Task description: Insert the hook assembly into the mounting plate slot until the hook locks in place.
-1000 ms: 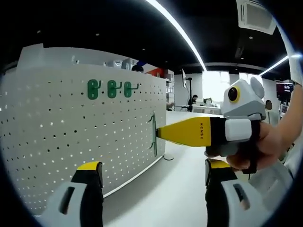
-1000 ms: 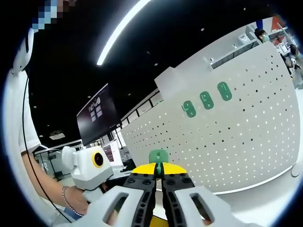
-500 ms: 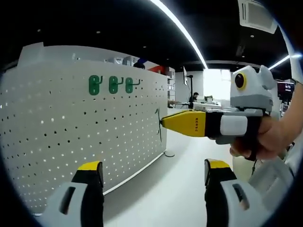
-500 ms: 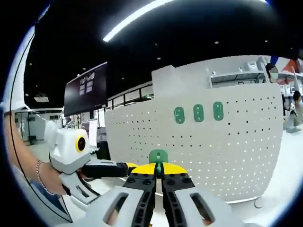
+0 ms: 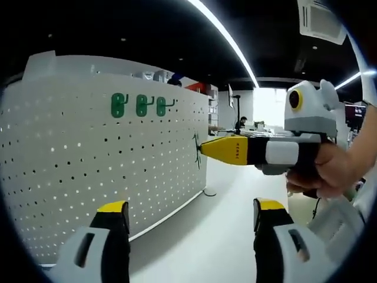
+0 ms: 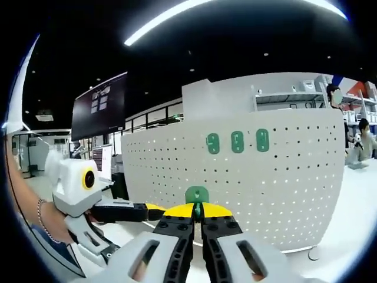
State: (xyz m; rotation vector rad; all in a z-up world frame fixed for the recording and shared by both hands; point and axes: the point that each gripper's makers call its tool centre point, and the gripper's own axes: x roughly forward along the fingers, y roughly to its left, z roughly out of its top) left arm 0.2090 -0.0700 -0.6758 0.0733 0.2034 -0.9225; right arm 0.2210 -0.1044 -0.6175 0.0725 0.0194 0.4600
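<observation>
A white pegboard mounting plate [image 5: 106,171] stands upright, with three green hooks [image 5: 141,105] seated in a row near its top. My right gripper [image 5: 202,148] comes in from the right, its yellow tips shut on a loose green hook [image 5: 196,151] held just off the board's right edge. In the right gripper view the same green hook [image 6: 197,194] sticks up between the closed jaws of my right gripper [image 6: 198,207], facing the pegboard [image 6: 277,183] below the three mounted hooks [image 6: 237,141]. My left gripper [image 5: 188,213] is open and holds nothing; it also appears as the left gripper [image 6: 154,207] low at the left.
A person's hand [image 5: 330,171] holds the right gripper. A dark wall screen [image 6: 99,106] hangs behind the board's left end. Shelves and people [image 6: 359,132] stand far right. A small round foot [image 5: 208,193] rests on the white surface by the board's corner.
The right gripper has lifted the green hook a little along the board's right edge and turned to face the board squarely. The left gripper has stayed open and nearly still.
</observation>
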